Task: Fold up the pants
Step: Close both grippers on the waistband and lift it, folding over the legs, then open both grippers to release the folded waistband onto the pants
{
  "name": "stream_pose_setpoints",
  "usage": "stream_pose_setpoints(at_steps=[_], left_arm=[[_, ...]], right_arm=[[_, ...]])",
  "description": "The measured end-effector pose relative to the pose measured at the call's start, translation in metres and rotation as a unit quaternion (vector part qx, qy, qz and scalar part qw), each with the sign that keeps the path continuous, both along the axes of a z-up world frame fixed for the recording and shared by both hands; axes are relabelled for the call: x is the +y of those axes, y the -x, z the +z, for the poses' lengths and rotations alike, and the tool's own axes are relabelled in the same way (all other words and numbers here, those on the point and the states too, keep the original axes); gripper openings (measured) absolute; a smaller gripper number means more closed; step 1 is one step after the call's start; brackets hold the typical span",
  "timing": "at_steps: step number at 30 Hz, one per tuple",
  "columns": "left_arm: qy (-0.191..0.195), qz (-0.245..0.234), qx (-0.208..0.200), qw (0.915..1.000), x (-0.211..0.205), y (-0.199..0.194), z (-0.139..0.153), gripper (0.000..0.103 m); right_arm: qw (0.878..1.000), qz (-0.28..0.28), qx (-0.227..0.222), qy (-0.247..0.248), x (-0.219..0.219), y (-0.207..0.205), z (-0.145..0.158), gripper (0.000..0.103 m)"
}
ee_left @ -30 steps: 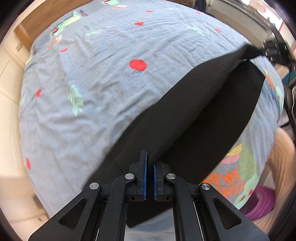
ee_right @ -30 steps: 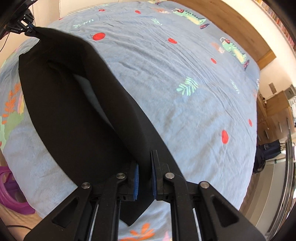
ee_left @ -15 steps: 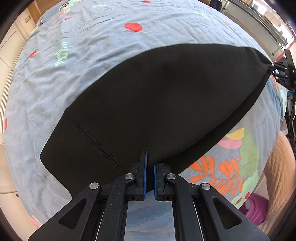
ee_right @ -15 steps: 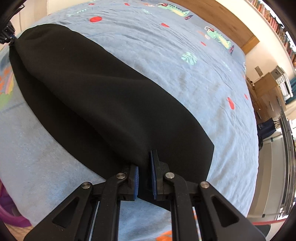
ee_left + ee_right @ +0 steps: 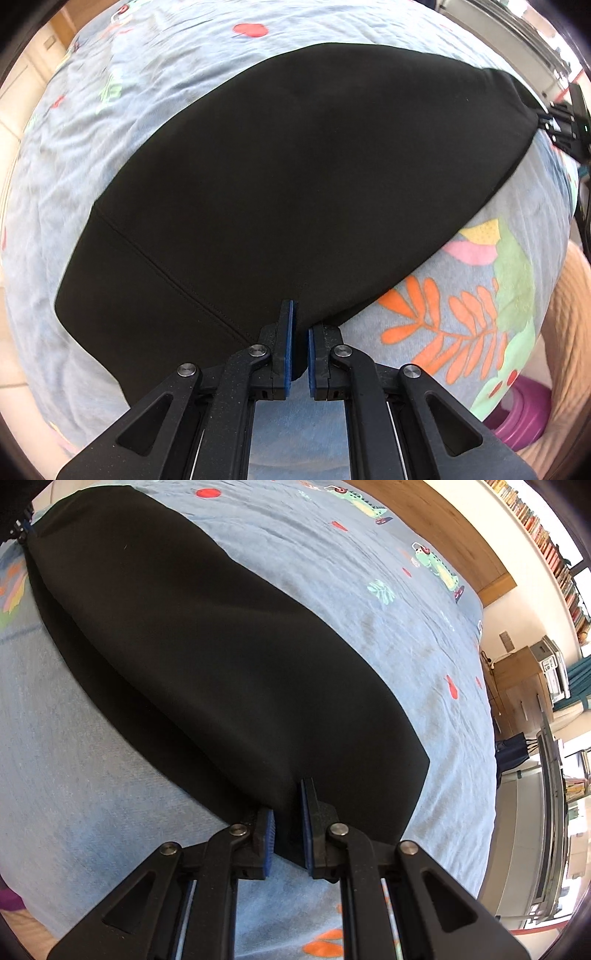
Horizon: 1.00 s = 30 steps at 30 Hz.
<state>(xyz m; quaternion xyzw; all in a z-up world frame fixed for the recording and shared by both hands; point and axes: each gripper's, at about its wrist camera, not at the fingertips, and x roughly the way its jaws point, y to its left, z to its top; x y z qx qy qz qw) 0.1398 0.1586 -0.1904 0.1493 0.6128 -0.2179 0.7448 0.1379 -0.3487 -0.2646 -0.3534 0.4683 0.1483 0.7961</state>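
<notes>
The black pants (image 5: 295,177) lie folded over on the blue patterned bedspread (image 5: 110,122), one layer resting on another. My left gripper (image 5: 300,334) is shut on the pants' near edge, with black cloth pinched between its blue pads. The right gripper (image 5: 561,118) shows at the far right corner of the cloth in the left wrist view. In the right wrist view the pants (image 5: 221,657) stretch away to the upper left, and my right gripper (image 5: 288,823) is shut on their near corner. The left gripper (image 5: 20,526) is barely seen at the cloth's far end.
The bedspread (image 5: 406,627) carries red dots, leaves and dinosaur prints. A purple tub (image 5: 521,413) stands beside the bed. A wooden headboard (image 5: 443,524), a wooden cabinet (image 5: 524,686) and a bookshelf (image 5: 543,528) stand beyond the bed.
Both grippers have come down toward the bed with the pants. The cloth, which hung as an open fold showing bedspread between its layers, now lies flattened, one layer on the other.
</notes>
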Motion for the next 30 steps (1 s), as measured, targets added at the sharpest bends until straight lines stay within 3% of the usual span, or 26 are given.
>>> stream_pose_setpoints(at_steps=[7,10,14,18,20,21,22,23,24,25,29,30], left_arm=[[-0.01,-0.013,-0.02,0.9997,0.0,0.012,0.01,0.005],[-0.007,-0.007,-0.02,0.9997,-0.004,0.01,0.01,0.007],[-0.019,0.007,-0.012,0.9997,-0.007,0.001,0.003,0.008],[-0.049,-0.004,-0.027,0.9984,-0.017,0.005,0.003,0.008],[-0.042,0.001,-0.029,0.9987,-0.015,0.012,0.009,0.012],[-0.027,0.013,-0.024,0.9993,-0.011,0.012,0.012,0.025],[-0.017,0.026,-0.019,0.9993,-0.01,0.012,0.013,0.052],[-0.009,0.047,-0.02,0.9986,-0.005,0.012,0.018,0.065],[-0.01,0.058,-0.029,0.9978,-0.001,0.012,0.023,0.079],[-0.009,0.065,-0.04,0.9971,0.003,0.013,0.028,0.08],[0.017,0.101,-0.058,0.9931,0.016,0.012,0.047,0.084],[0.019,0.111,-0.069,0.9912,0.019,0.011,0.053,0.091]], right_arm=[[1.0,0.002,-0.005,-0.006,-0.001,0.016,0.001,0.0],[1.0,0.014,0.0,0.016,0.0,0.025,-0.003,0.0],[0.996,0.03,0.003,0.08,0.004,0.033,-0.017,0.0],[0.996,0.019,0.004,0.083,0.008,0.031,-0.014,0.0],[0.997,0.015,0.006,0.08,0.007,0.031,-0.009,0.0],[0.997,0.012,0.01,0.07,0.006,0.033,-0.004,0.0],[0.998,0.01,0.01,0.06,0.005,0.035,-0.001,0.009],[0.999,0.005,0.006,0.048,0.003,0.038,0.005,0.057],[0.999,-0.003,-0.004,0.034,0.0,0.04,0.013,0.075],[1.0,-0.01,-0.01,0.021,-0.004,0.04,0.021,0.083],[0.997,-0.054,-0.029,-0.043,-0.019,0.034,0.053,0.083],[0.996,-0.063,-0.035,-0.057,-0.021,0.033,0.06,0.084]])
